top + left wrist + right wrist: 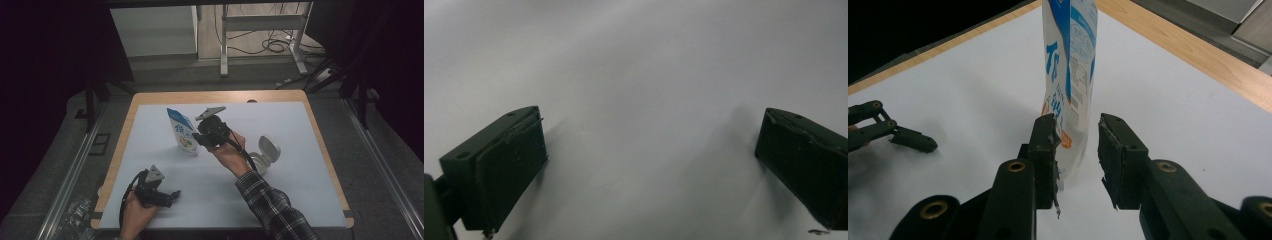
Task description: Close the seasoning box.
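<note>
**Pouch upright between my right jaws, left gripper waiting near the front edge**

The white mat (300, 165) covers nearly the whole wooden table (215, 97), leaving a thin strip of wood along the far and side edges. There is open mat all across the front and toward the far right corner. The one other thing on it is a round white container with its hinged lid up (265, 154), just right of my right forearm, nearer the right edge.

The blue and white pouch (183, 132) stands upright a little left of the mat's middle, toward the far edge. It is glossy, printed with large blue characters and a patch of orange low down; its top tapers flat.

My right gripper (1077, 145) comes at the pouch from its right. Its jaws are spread around the pouch's lower part; one pad looks to be just brushing the film, though I cannot be sure from this angle, and the other stands clear.

My left gripper (167, 196) rests low near the front left corner, well apart from the pouch, jaws spread wide over bare mat. The right gripper view catches its tips at the far left.
</note>
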A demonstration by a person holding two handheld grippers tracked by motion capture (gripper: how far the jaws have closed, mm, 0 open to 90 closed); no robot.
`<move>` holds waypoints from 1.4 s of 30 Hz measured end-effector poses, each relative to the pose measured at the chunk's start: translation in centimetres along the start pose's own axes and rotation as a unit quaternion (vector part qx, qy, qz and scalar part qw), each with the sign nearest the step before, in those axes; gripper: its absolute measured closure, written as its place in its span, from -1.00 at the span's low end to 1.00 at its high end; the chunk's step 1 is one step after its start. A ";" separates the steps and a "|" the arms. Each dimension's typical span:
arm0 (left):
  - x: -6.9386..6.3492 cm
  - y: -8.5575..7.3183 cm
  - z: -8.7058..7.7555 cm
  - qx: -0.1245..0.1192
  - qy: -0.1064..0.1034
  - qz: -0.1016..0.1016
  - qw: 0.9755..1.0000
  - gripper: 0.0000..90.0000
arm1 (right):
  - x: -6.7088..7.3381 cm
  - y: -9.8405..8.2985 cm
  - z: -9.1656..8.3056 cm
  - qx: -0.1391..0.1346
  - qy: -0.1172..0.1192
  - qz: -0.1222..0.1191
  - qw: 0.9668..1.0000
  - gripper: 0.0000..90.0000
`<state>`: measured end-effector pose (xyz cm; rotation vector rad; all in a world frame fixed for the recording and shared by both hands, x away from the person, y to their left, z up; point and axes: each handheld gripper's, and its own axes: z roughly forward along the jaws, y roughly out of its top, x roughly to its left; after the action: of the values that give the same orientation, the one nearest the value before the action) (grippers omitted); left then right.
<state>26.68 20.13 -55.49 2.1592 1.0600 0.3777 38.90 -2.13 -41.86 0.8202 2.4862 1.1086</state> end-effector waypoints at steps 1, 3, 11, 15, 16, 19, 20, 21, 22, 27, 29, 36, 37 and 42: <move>0.0 0.0 0.0 0.000 0.000 0.000 1.000 -1.00 | -0.1 -0.1 -0.2 -0.001 -0.001 0.000 1.000 0.51; 0.0 0.0 0.0 0.000 0.000 -0.001 1.000 -1.00 | -0.2 -0.3 -0.5 -0.001 -0.002 0.002 1.000 0.51; 0.0 0.0 0.0 -0.001 0.000 -0.001 1.000 -1.00 | -0.2 -1.3 -2.0 0.006 -0.011 -0.007 1.000 0.33; 0.0 0.0 0.0 0.000 0.000 -0.001 1.000 -1.00 | -0.3 -2.1 -2.9 0.000 -0.006 -0.003 1.000 0.20; 0.0 0.0 0.0 0.000 0.000 -0.001 1.000 -1.00 | -0.2 -2.3 -3.2 -0.002 -0.009 -0.006 1.000 0.12; 0.0 0.0 0.0 -0.001 0.000 -0.001 1.000 -1.00 | -0.2 -2.8 -3.9 -0.005 -0.009 -0.002 1.000 0.09; 0.0 0.0 0.0 -0.001 0.000 -0.001 1.000 -1.00 | -0.3 -3.0 -4.2 -0.006 -0.006 0.000 1.000 0.08; 0.0 0.0 0.0 -0.001 0.000 -0.001 1.000 -1.00 | -0.3 -3.2 -4.4 -0.008 0.000 0.001 1.000 0.08; 0.0 0.0 0.0 0.000 -0.001 0.000 1.000 -1.00 | -0.4 -3.5 -4.7 -0.008 0.004 0.000 1.000 0.09; 0.0 0.0 0.0 0.000 -0.001 0.000 1.000 -1.00 | -0.6 -4.6 -6.0 -0.009 0.016 -0.003 1.000 0.32; 0.0 0.0 0.0 0.000 -0.001 0.000 1.000 -0.99 | -0.6 -5.2 -6.6 -0.009 0.020 -0.007 1.000 0.47; 0.0 0.0 0.0 0.001 -0.001 0.000 1.000 -0.99 | -0.7 -6.5 -8.3 -0.011 0.014 -0.013 1.000 0.79; 0.0 0.0 0.0 0.001 -0.001 0.000 1.000 -0.99 | -0.8 -6.7 -8.5 -0.011 0.017 -0.012 1.000 0.82; 0.0 0.0 0.0 0.000 -0.002 -0.002 1.000 -0.99 | -1.2 -7.9 -9.5 -0.007 0.010 -0.010 1.000 0.92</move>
<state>26.66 20.12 -55.46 2.1574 1.0623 0.3720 32.35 -12.65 -41.54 0.7811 2.4949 1.1317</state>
